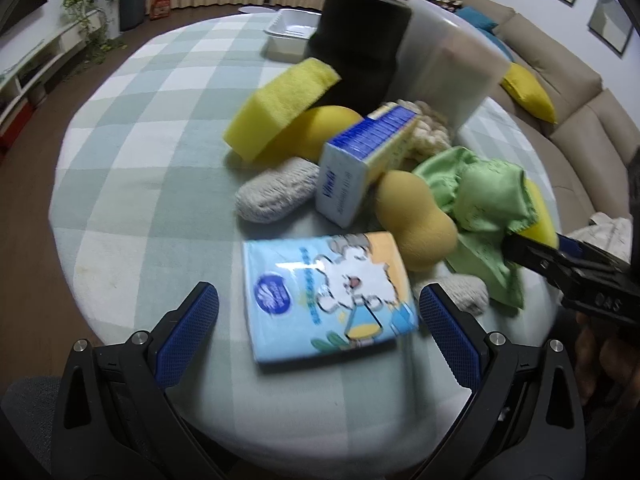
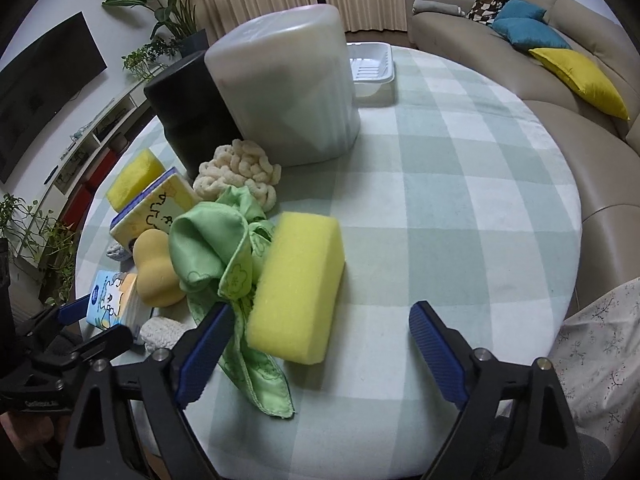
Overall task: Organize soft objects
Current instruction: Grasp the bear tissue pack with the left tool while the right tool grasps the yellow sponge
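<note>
Your left gripper point(image 1: 318, 320) has its jaws spread, straddling the cartoon-printed tissue pack point(image 1: 326, 294), which lies flat on the table point(image 1: 132, 184); the pads stand clear of it, so nothing is pinched. That framing reads as a lined-up first pick. Beyond it the soft items sit heaped together: grey knitted pad point(image 1: 276, 190), yellow sponge point(image 1: 276, 108), boxed blue-and-white pack point(image 1: 360, 160) leaning on the pile, tan gourd-shaped sponge point(image 1: 416, 220), cream chenille cloth point(image 2: 240, 176), green cloth point(image 2: 216, 248). Your right gripper point(image 2: 320, 344) also has its jaws wide apart and empty, the left one resting against the green cloth, the large yellow sponge point(image 2: 296, 284) ahead between them. A black bin point(image 2: 188, 108) and a grey bin point(image 2: 288, 88) lie tipped at the back, likely the sorting targets; a white tray point(image 2: 372, 68) sits behind. The table is round, under a pale green check cloth. A beige sofa point(image 2: 580, 120) with cushions stands right, curtains and plants behind.
</note>
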`<state>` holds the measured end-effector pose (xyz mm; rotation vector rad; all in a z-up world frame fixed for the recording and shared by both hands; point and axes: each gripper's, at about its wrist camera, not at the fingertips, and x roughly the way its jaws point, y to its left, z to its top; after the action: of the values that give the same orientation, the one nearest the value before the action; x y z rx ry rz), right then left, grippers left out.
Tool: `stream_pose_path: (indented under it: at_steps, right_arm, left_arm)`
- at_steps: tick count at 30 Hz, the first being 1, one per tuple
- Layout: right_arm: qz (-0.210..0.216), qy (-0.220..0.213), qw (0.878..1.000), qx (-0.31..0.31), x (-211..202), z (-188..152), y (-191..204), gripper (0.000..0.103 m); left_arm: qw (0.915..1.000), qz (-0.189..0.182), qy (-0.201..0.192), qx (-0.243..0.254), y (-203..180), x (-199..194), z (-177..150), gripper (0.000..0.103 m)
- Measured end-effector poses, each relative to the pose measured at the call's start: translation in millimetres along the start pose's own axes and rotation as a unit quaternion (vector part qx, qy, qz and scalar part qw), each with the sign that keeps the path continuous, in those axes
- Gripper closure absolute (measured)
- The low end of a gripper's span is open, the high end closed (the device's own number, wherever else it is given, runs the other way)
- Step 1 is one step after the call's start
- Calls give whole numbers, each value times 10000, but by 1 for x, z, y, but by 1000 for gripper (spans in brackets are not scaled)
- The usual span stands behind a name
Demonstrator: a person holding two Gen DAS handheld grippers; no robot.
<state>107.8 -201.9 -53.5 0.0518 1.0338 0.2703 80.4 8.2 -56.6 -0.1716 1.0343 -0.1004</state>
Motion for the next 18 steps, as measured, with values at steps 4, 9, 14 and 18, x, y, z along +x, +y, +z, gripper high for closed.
stream_pose_path:
  at_steps: [4,9,14,18]
  right_arm:
    - [-24,-33,10000,-47,3,2,1,13]
    - [-106,-67,9999,-44,6,3,-1,13]
    - [-139,-118,9998,-70,9,1,0,13]
    - [-125,-129,9998,1,12,0,-3,14]
  left_arm:
    - [9997,248,-42,-15,0,4,3,1]
    - [9985,542,-81,87,-7,6,-2,1]
    - [9969,752,-185,154,-13,5,-8,1]
    - [9959,860,-235,178,-16,4,-11,7]
